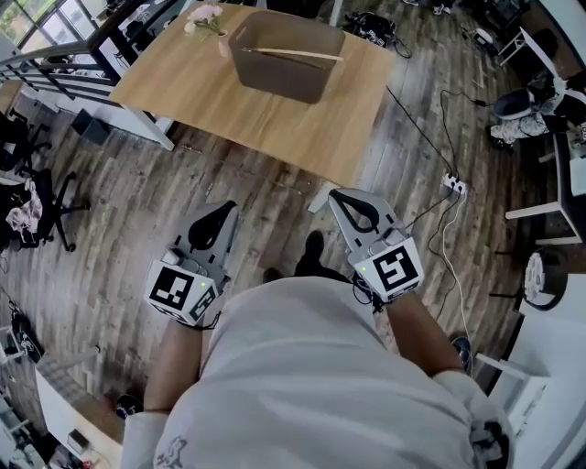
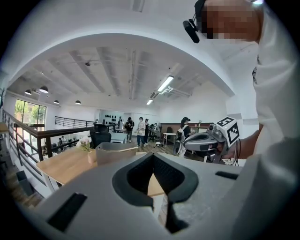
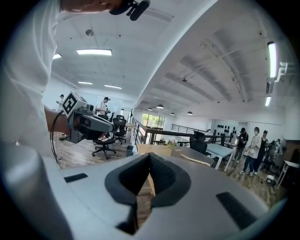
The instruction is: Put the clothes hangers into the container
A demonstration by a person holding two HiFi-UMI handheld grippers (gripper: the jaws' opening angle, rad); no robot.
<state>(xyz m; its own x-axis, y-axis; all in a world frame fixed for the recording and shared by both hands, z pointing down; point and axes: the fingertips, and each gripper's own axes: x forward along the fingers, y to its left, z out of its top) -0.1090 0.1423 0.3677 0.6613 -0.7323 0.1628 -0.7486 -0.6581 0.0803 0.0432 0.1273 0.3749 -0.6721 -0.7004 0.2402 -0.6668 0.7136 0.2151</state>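
Well, from where I'm standing nothing is in hand yet: the left gripper (image 1: pixel 226 207) and the right gripper (image 1: pixel 338 193) are both pinched together with nothing between the jaws, held out side by side over the wooden floor, well short of the tabletop (image 1: pixel 197 92). The one clothes hanger (image 1: pixel 295 55) I can make out, a pale wooden one, lies across the top of the dark container (image 1: pixel 275 81) at the far side of the tabletop; whether it sits down inside or only bridges the rim, I cannot tell. That would be my first worry: if it is only perched there, a nudge against the container wall could flip it out onto the tabletop or the floor. I see no other hangers anywhere, so the job may be nearly done, or more are somewhere out of sight. The second worry is the little vase of pink flowers (image 1: pixel 205 18) just beside the container's far left corner, which a careless reach on that side could knock over. Third, the floor on the right has a white power strip (image 1: pixel 454 188) with a cable (image 1: pixel 446 240) trailing near the person's feet, so a step that way could snag. And with the jaws closed like this, either gripper would only shove a hanger along unless it opens first.
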